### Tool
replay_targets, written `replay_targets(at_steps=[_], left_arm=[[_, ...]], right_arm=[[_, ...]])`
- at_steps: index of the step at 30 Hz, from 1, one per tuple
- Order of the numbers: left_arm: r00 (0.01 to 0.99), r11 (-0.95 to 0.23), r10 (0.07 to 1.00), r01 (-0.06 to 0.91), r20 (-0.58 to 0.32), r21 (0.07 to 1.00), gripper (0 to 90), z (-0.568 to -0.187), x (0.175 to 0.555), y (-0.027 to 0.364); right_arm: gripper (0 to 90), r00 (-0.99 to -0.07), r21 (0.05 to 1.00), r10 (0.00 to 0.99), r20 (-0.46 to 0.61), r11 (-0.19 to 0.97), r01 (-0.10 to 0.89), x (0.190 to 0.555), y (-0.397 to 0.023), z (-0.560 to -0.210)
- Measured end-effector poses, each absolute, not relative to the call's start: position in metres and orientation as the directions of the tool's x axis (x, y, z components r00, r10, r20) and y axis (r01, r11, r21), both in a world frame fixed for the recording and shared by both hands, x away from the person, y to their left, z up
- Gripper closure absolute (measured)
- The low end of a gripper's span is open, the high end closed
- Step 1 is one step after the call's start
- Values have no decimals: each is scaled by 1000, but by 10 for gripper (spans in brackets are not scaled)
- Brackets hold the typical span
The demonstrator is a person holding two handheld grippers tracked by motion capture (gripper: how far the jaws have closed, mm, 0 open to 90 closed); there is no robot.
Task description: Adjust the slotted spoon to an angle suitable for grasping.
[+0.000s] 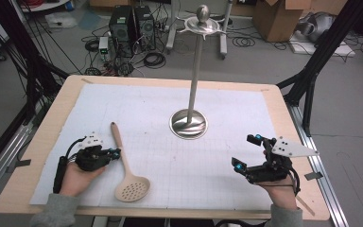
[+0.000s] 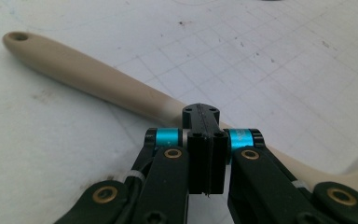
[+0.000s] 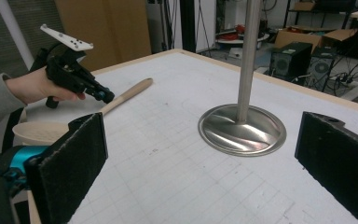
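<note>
I am looking down on a light wooden table (image 1: 61,111) covered by a white gridded mat (image 1: 137,113). Lying on the mat at the near left is a beige slotted spoon with a long handle and a round perforated bowl (image 1: 126,168); its handle is pointing away from me and its bowl is sitting near the table's front edge.

My left gripper (image 1: 115,153) is resting low on the mat just beside the spoon's handle, held in my left hand (image 1: 78,177). In the left gripper view its two black jaws are pressed flat together with nothing between them, and the spoon's handle (image 2: 98,79) is running diagonally just beyond the tips; I cannot tell whether the tips are touching it.

My right gripper (image 1: 246,151) is hovering at the near right of the mat, held in my right hand (image 1: 279,194), well apart from the spoon. Its jaws are standing wide apart and gripping nothing, as the two black padded fingers (image 3: 72,163) are showing at either side of the right gripper view.

Between the two grippers and farther back, a polished metal stand with a round domed base, a tall thin pole and a hooked top with a ball finial (image 1: 189,124) is standing upright on the mat.
</note>
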State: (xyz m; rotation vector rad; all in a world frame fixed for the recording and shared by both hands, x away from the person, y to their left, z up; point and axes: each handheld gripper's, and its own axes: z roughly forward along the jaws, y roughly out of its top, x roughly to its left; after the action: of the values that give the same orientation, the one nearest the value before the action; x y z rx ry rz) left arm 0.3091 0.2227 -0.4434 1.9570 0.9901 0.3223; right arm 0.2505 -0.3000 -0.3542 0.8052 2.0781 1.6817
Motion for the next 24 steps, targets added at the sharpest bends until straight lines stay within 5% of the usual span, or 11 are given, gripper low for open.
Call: replay_targets(at_steps=[24], left_arm=[[696,-351,706,503,-130,790,895,-444,324,187]], right_arm=[[11,-779,970,622,80,131,205,250,-302,-354]])
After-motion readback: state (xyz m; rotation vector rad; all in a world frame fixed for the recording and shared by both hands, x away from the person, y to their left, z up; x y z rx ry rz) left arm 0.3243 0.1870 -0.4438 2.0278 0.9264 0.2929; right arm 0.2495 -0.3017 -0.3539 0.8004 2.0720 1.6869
